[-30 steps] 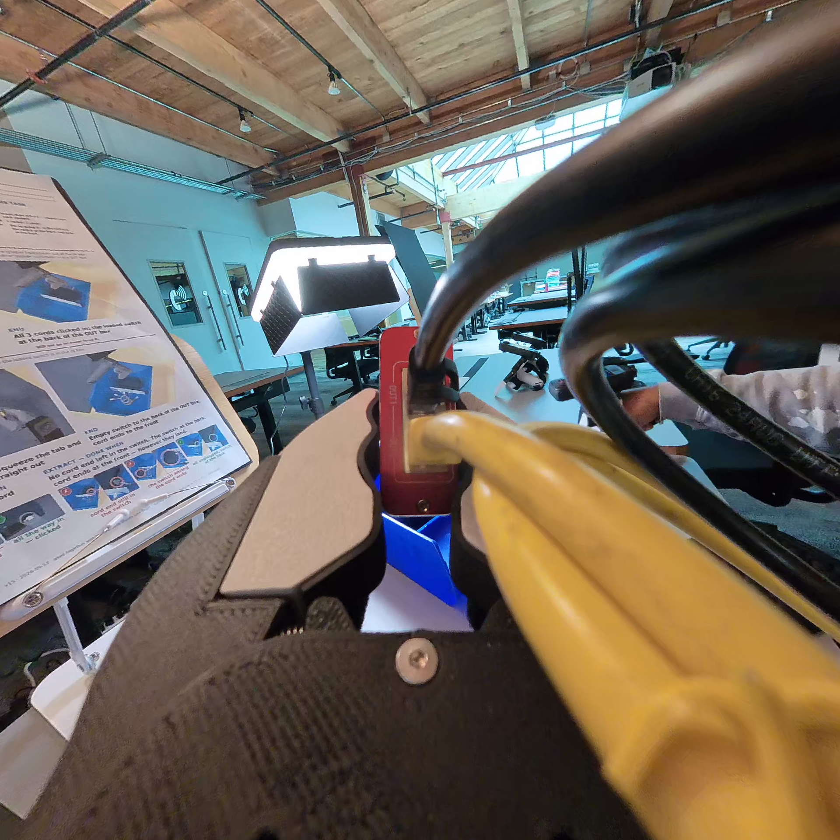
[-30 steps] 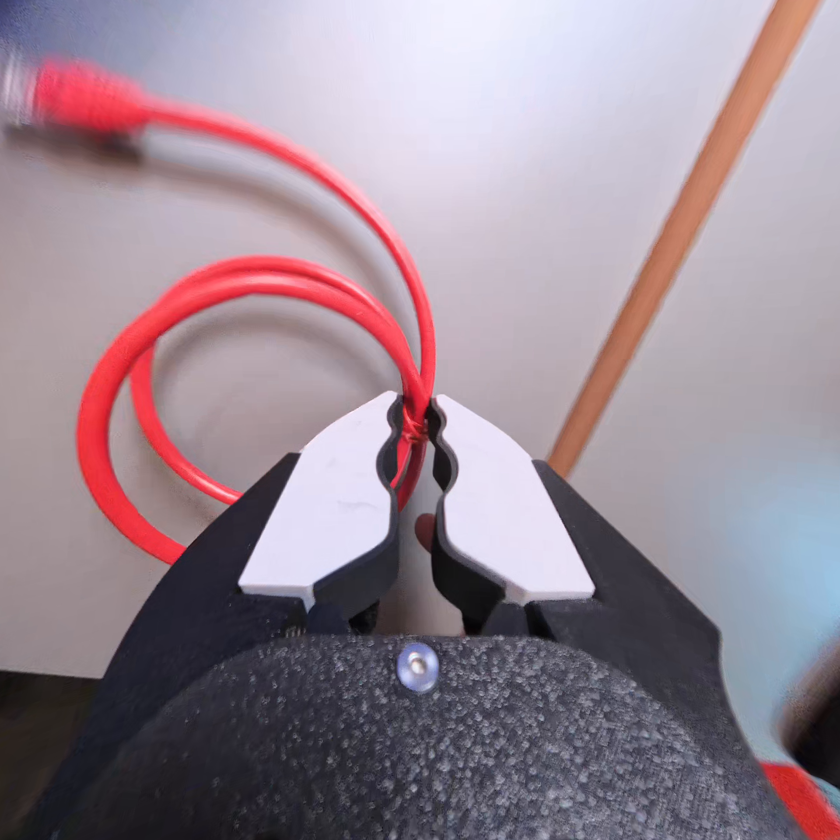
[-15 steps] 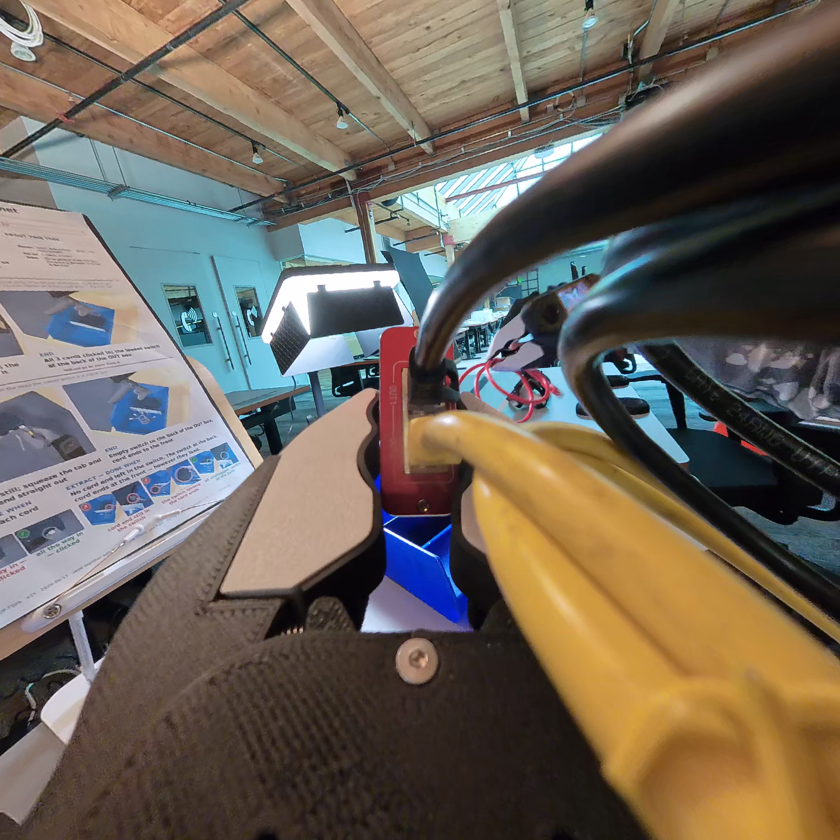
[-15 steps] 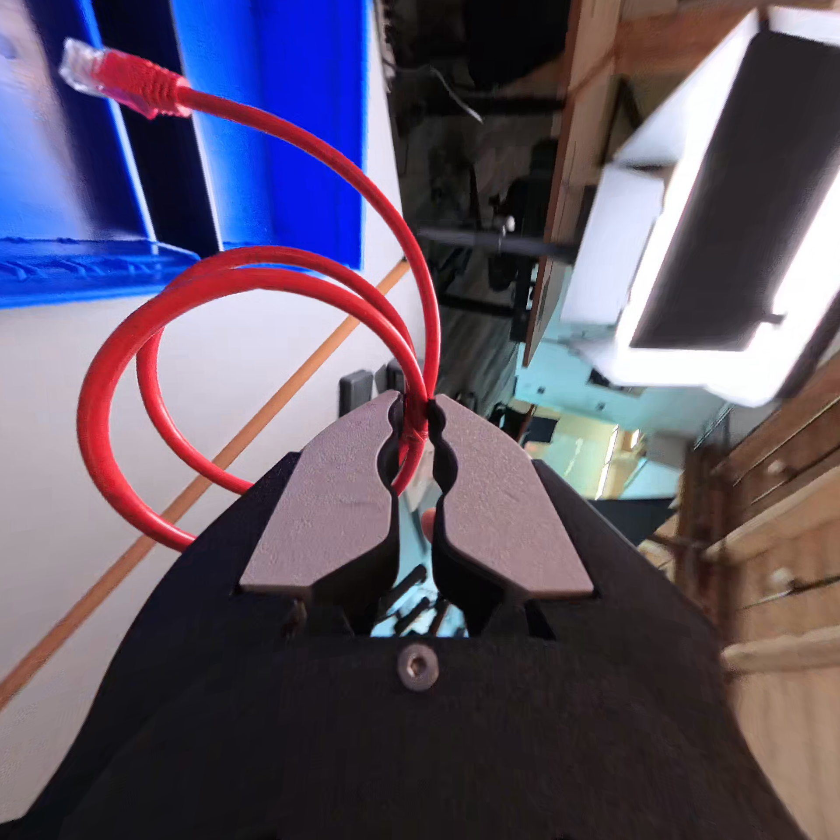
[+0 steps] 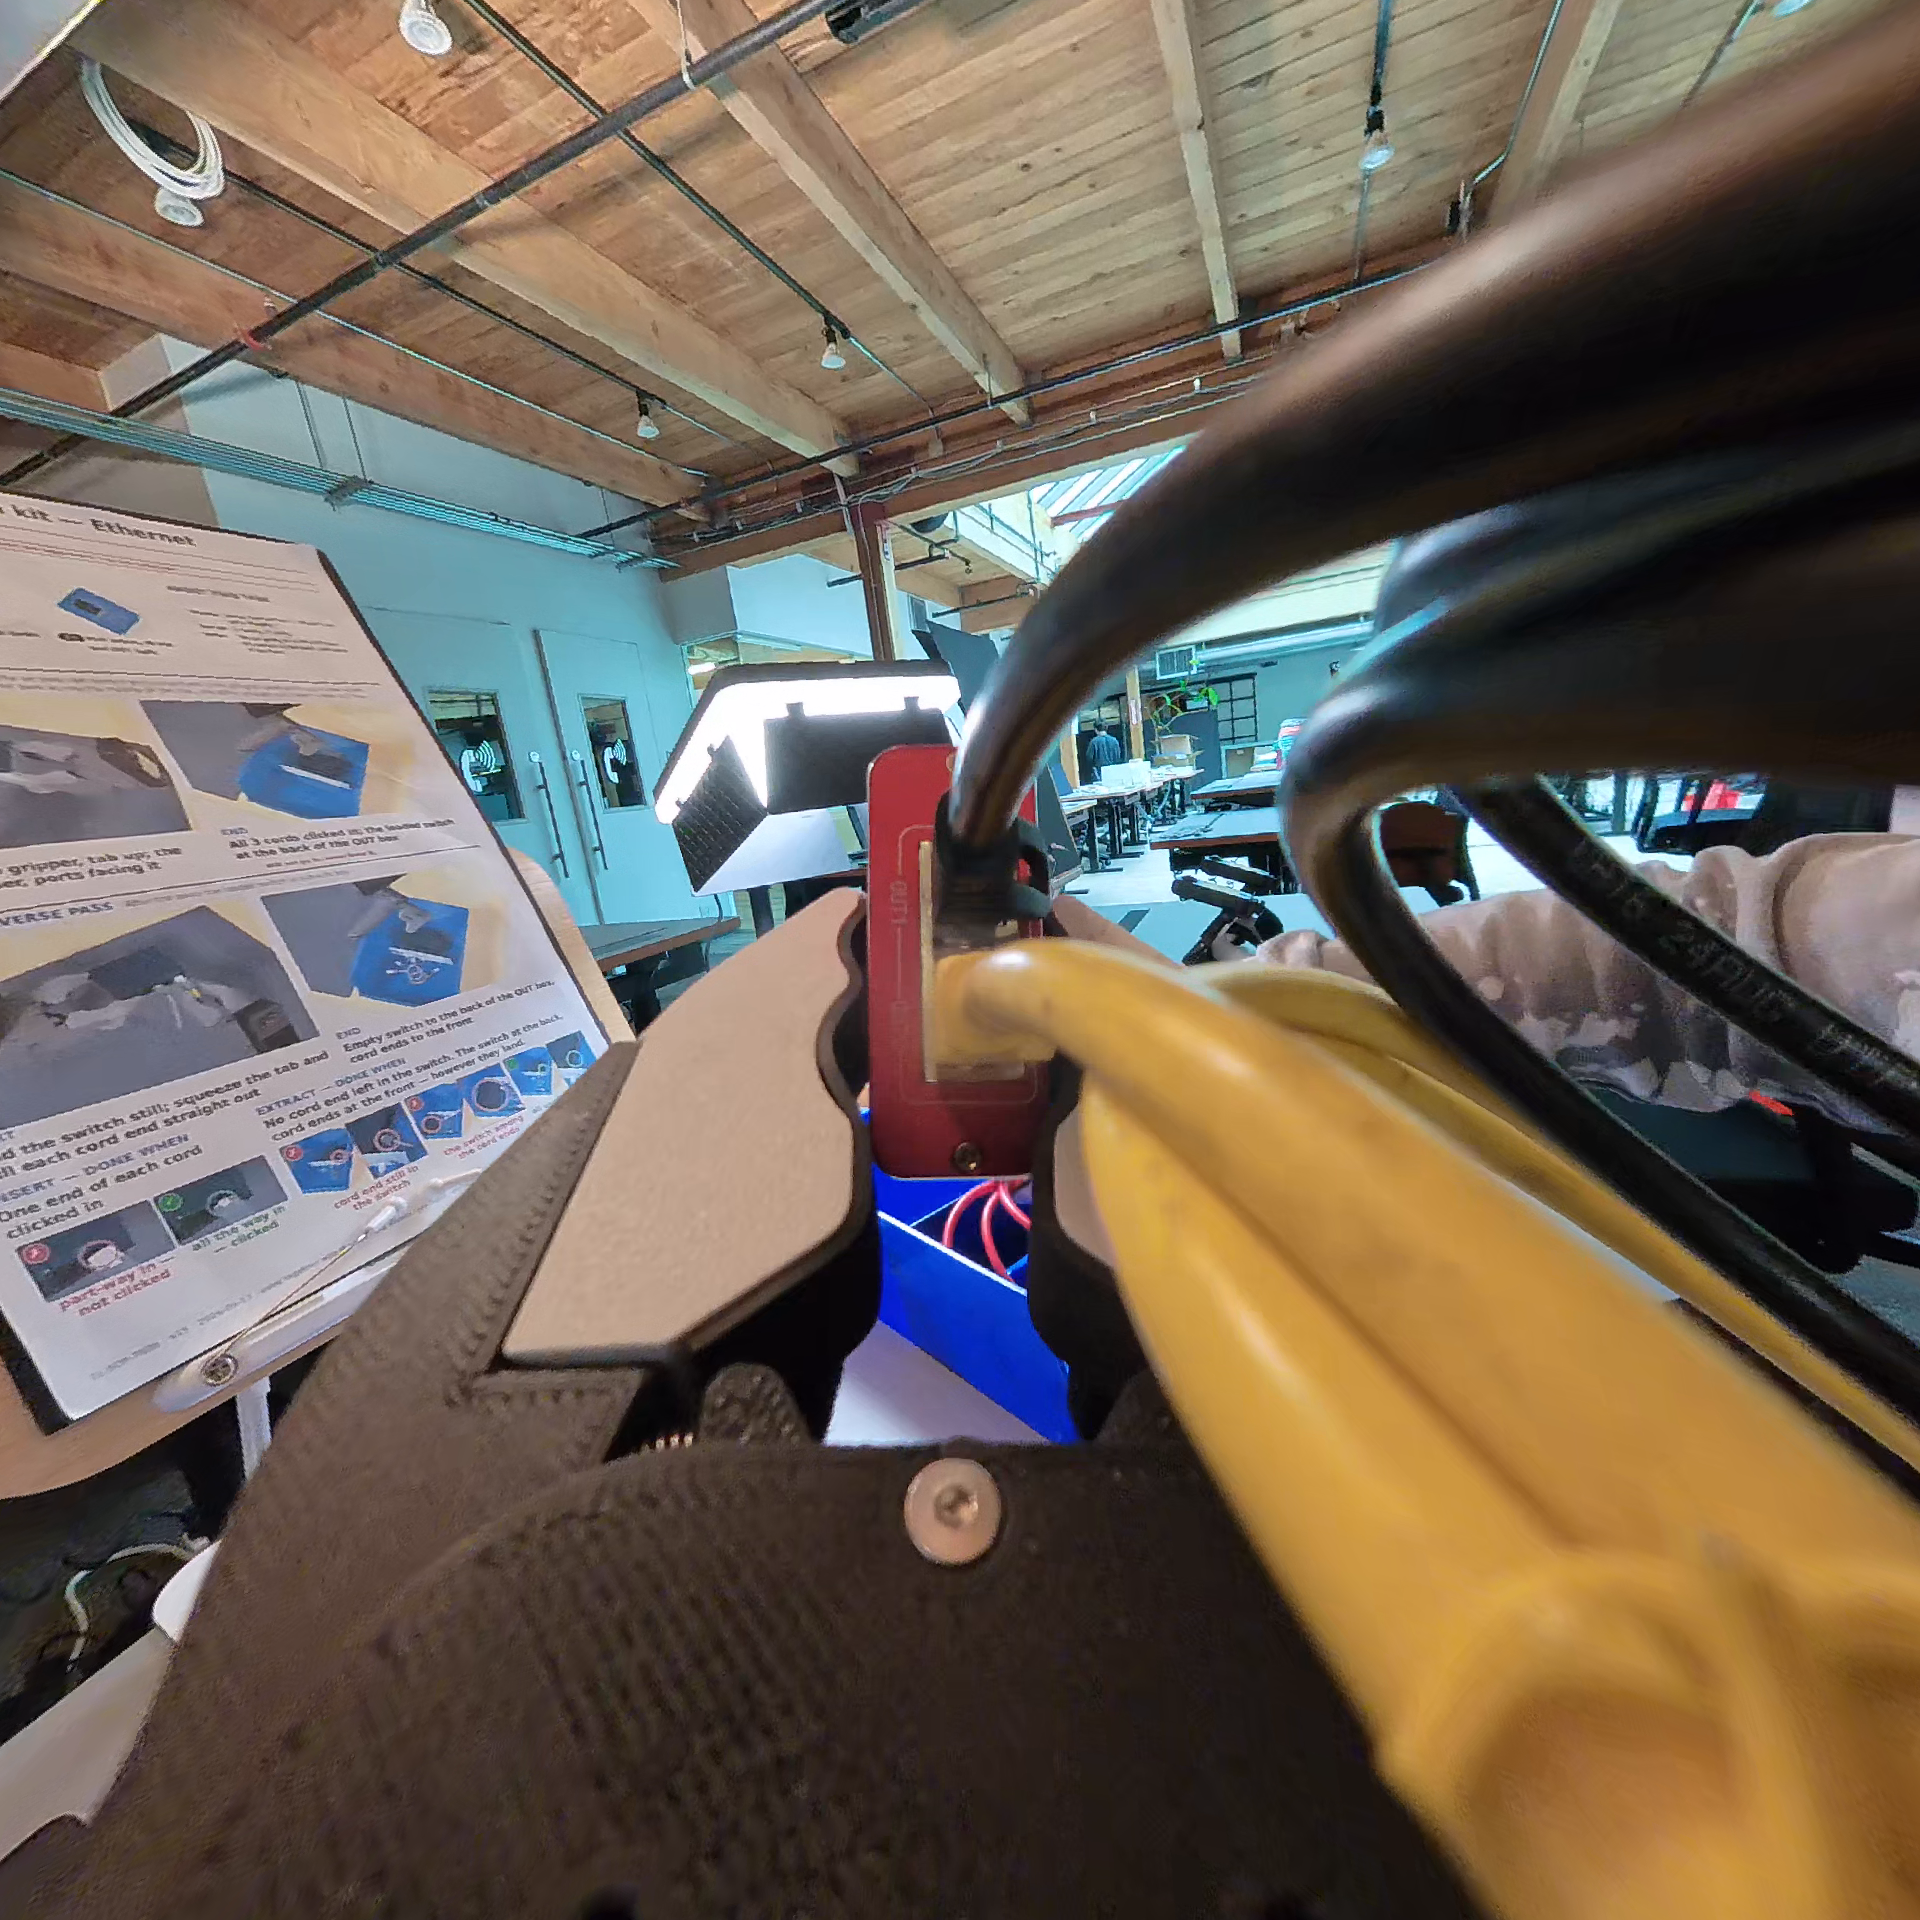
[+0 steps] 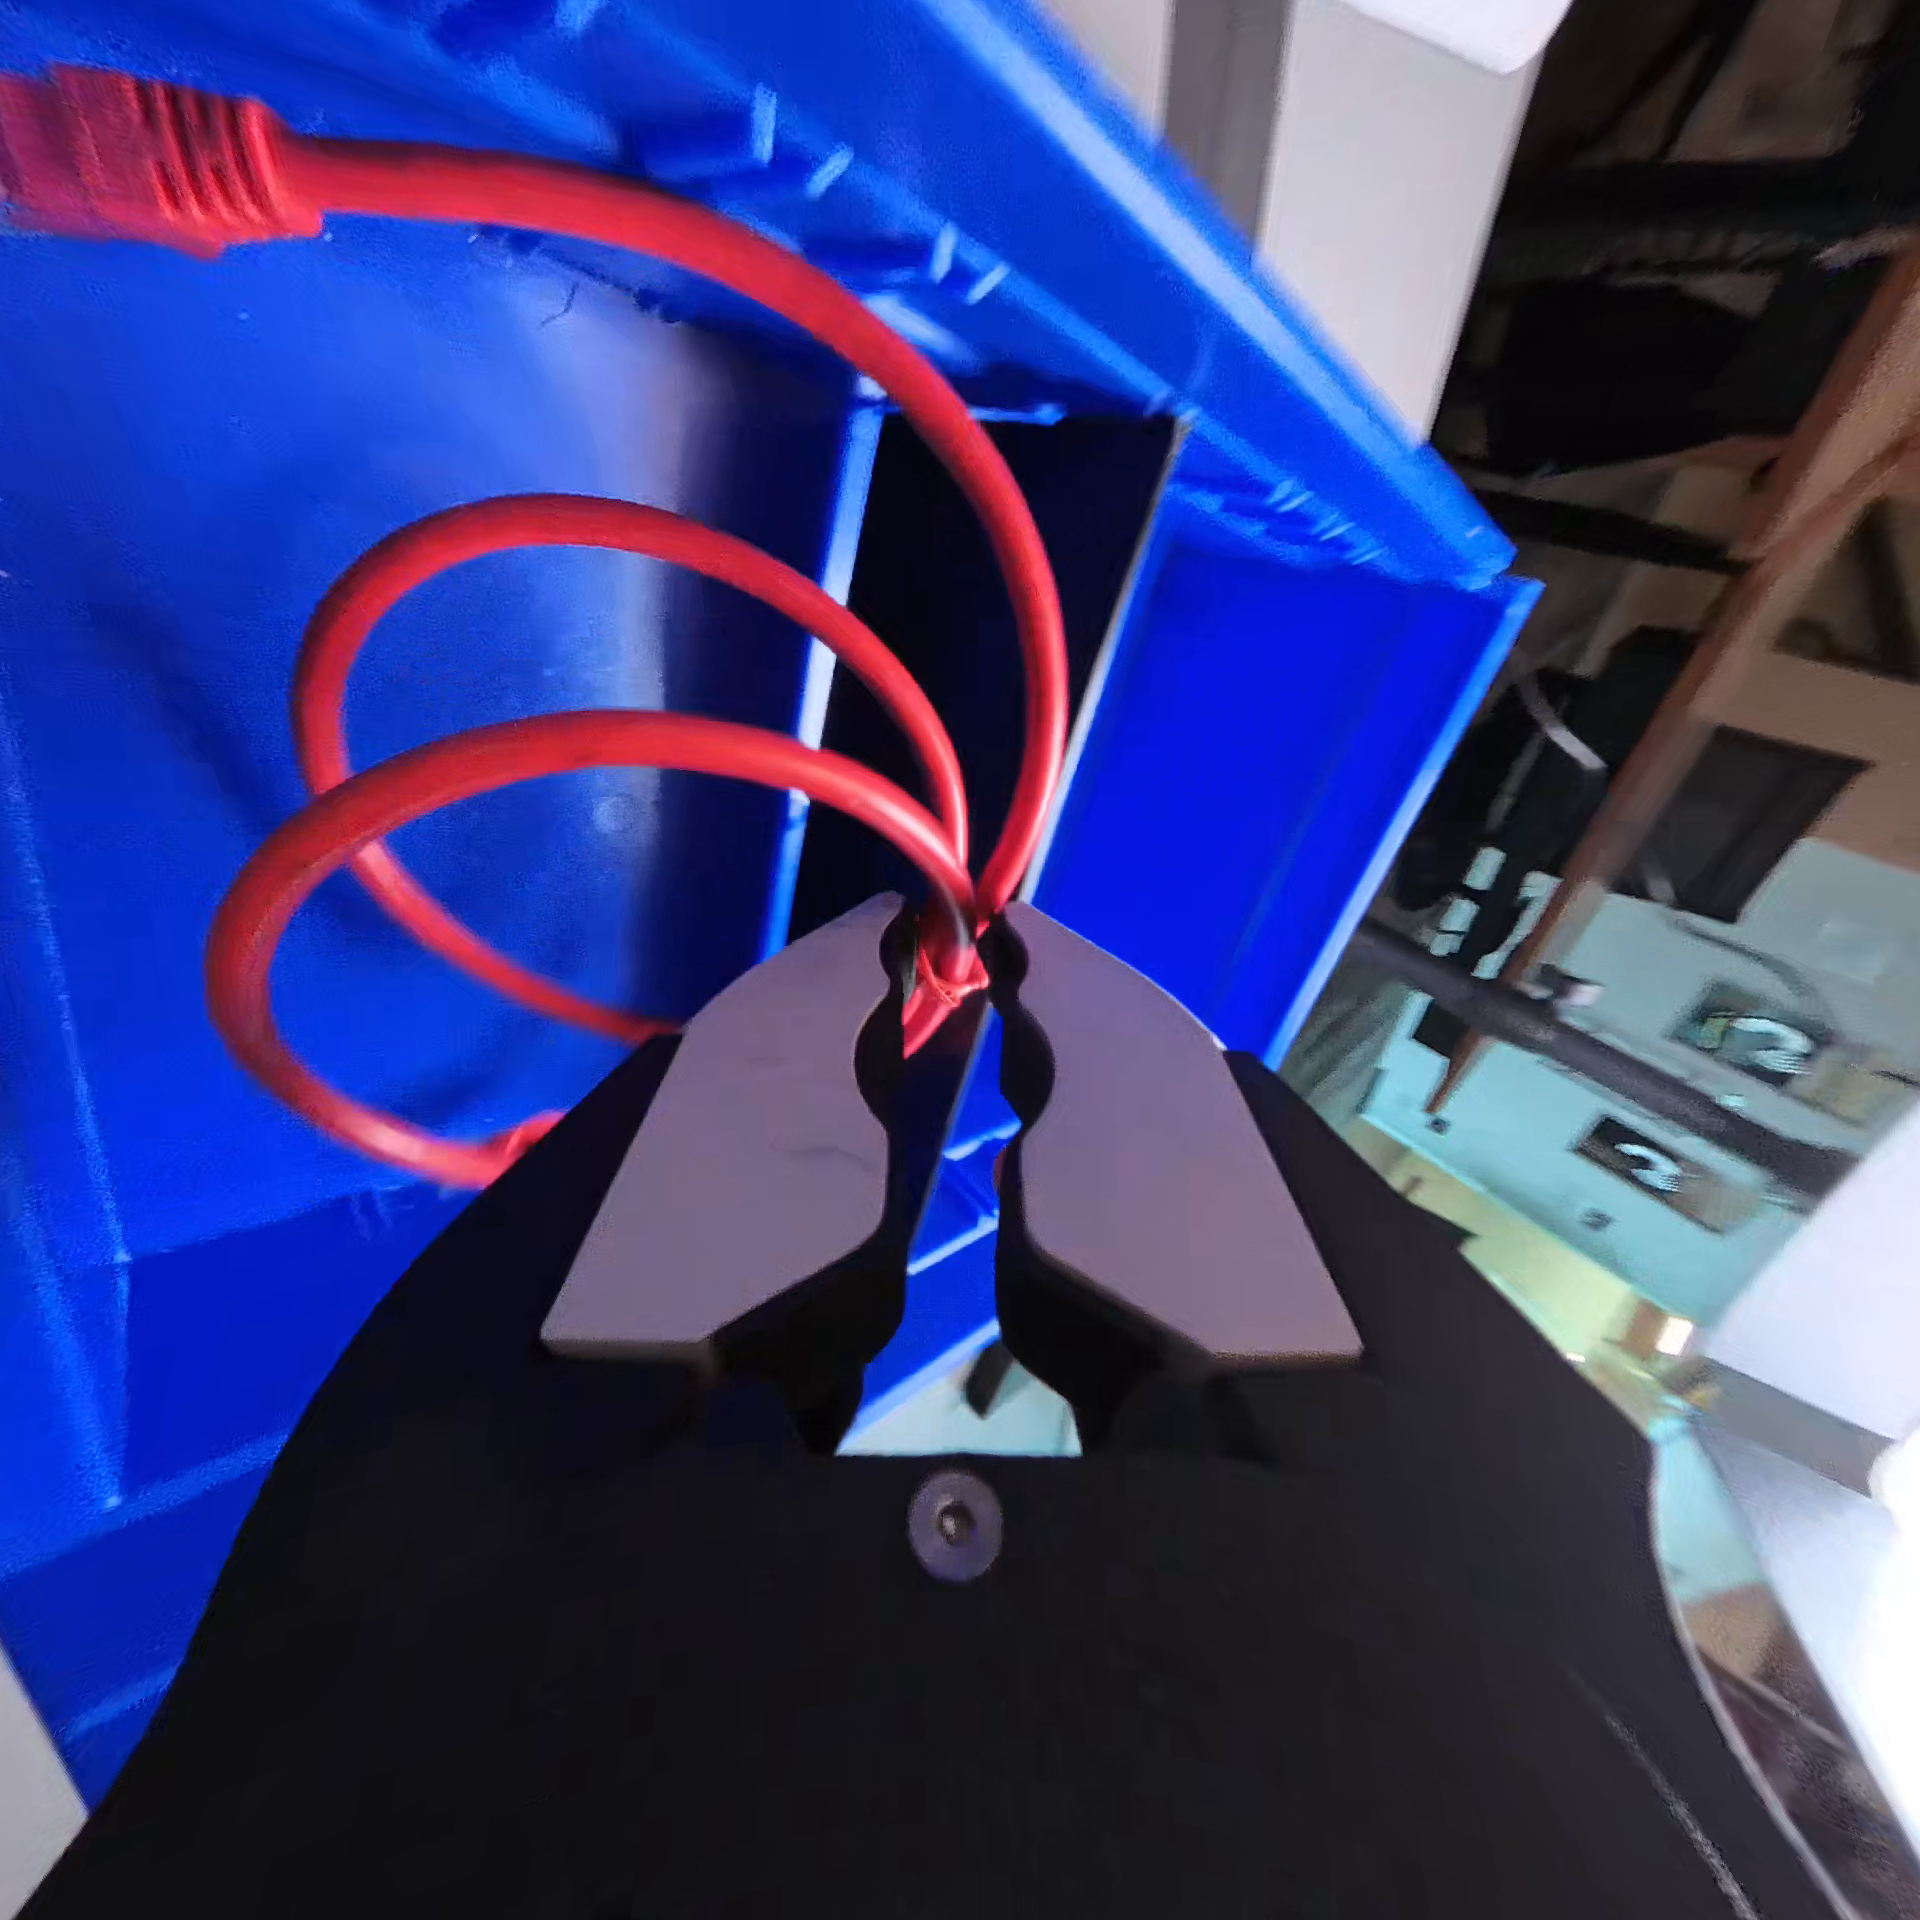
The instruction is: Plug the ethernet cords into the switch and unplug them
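Observation:
My left gripper [image 5: 951, 971] is shut on the red switch [image 5: 951, 1132], held upright. A black cord [image 5: 1195, 582] and a yellow cord [image 5: 1351, 1226] are plugged into its face and loop back over the gripper's right side. My right gripper [image 6: 948, 930] is shut on a coiled red ethernet cord [image 6: 582, 748], gripped at its tie. The cord's red plug [image 6: 135, 166] hangs free at the upper left, over the inside of a blue bin [image 6: 1299, 810]. A bit of the red cord [image 5: 987, 1221] shows in the blue bin [image 5: 956, 1320] below the switch.
A printed instruction sheet [image 5: 229, 956] stands on a wooden easel at the left. A lit studio lamp [image 5: 800, 769] stands behind the switch. A person's sleeve [image 5: 1662, 966] crosses at the right. A black divider [image 6: 977, 665] splits the bin.
The right gripper has carried the red cord from over the white table to over and into the blue bin. The left gripper keeps holding the switch and has tilted up slightly.

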`<state>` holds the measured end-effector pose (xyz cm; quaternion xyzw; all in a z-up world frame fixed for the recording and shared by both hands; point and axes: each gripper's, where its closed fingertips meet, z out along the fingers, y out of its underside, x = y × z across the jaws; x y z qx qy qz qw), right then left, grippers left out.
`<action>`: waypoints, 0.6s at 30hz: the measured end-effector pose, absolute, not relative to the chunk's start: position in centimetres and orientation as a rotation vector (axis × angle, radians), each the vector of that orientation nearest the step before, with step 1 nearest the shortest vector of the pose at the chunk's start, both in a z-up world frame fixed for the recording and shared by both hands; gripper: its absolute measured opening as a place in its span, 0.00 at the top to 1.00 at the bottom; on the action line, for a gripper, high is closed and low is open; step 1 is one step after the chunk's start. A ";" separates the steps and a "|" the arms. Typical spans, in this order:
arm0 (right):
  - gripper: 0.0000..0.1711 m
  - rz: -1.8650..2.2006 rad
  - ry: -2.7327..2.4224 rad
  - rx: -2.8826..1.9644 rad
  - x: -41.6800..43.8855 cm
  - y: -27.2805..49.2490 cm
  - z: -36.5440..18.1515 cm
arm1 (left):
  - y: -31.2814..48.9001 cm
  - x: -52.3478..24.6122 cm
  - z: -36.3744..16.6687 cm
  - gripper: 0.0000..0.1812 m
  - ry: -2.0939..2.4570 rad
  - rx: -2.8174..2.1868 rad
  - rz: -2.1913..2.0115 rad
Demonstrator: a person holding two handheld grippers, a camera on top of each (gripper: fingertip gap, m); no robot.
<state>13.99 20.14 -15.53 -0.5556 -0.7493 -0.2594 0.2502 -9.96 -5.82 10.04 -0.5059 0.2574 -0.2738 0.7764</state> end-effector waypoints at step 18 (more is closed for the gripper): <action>0.76 0.642 -1.588 -1.143 2.0 0.1 4.1 | -4.8 -3.4 4.2 0.84 0.833 -1.336 -0.724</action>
